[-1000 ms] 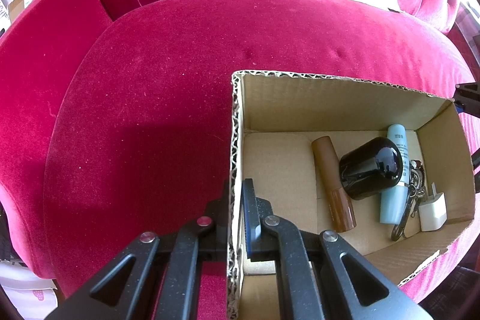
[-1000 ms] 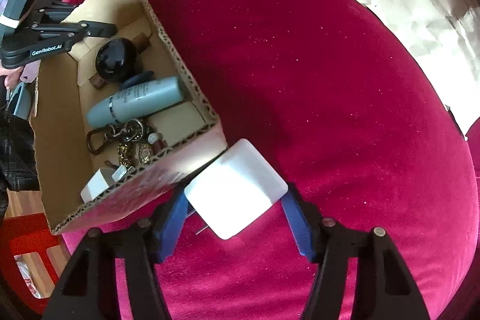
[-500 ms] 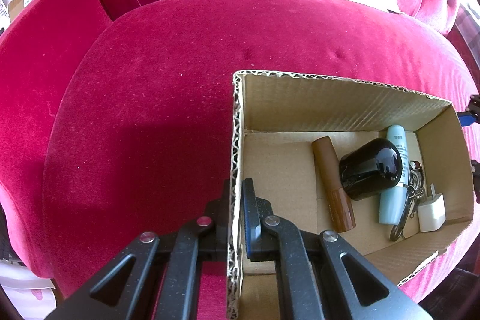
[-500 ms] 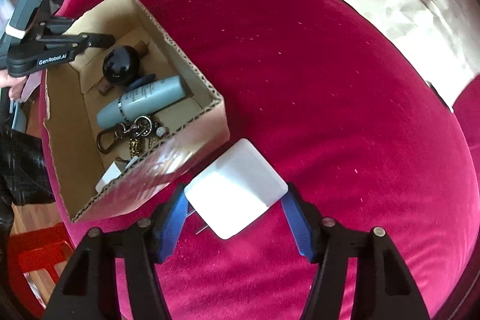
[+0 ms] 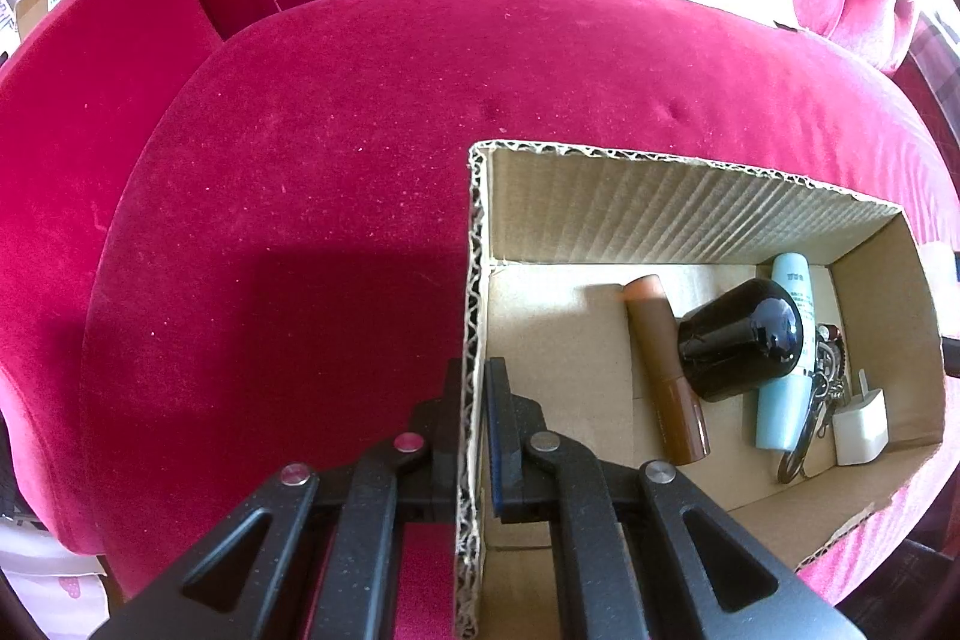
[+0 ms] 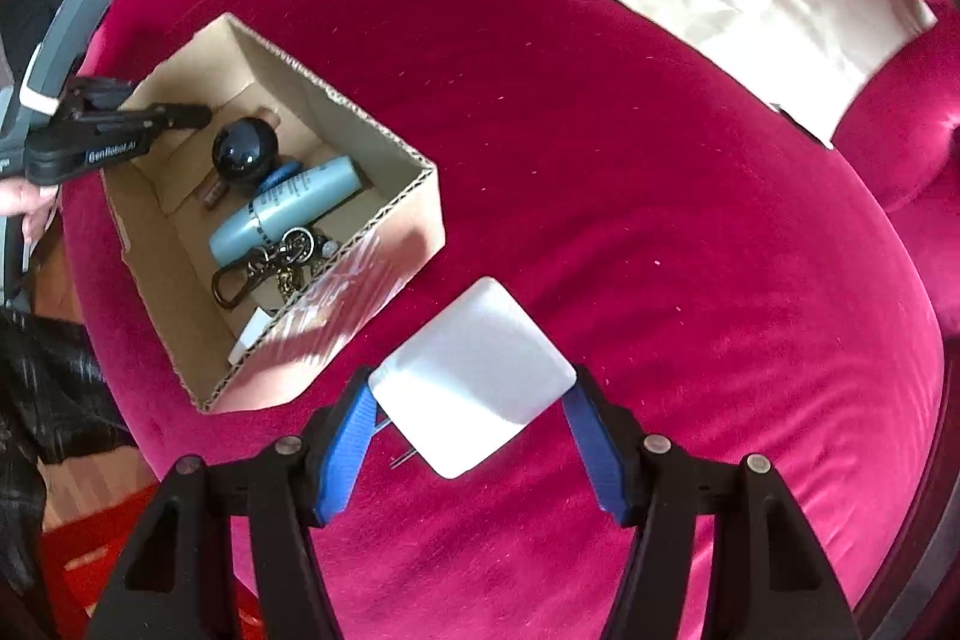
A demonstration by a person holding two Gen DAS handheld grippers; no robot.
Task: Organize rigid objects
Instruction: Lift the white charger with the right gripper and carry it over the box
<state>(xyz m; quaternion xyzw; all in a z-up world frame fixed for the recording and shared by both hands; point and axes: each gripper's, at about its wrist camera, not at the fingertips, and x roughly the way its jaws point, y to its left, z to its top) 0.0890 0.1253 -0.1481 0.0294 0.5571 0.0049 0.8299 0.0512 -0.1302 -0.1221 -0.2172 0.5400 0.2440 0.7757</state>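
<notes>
My left gripper (image 5: 474, 400) was clamped on the near wall of the box (image 5: 678, 214), which sat on the red seat (image 5: 288, 232). My right gripper (image 6: 471, 430) gripped a white charger (image 6: 474, 379) just beside the box, above the seat. Inside the box lay a black jar (image 5: 741, 337), a blue tube (image 5: 783, 400), a brown tube (image 5: 666, 370), keys (image 6: 282, 256) and a small plug (image 5: 858, 427).

The right gripper (image 6: 471, 430), clamped on the white charger (image 6: 472, 379), is now higher and farther from the cardboard box (image 6: 336, 334), which looks smaller.
</notes>
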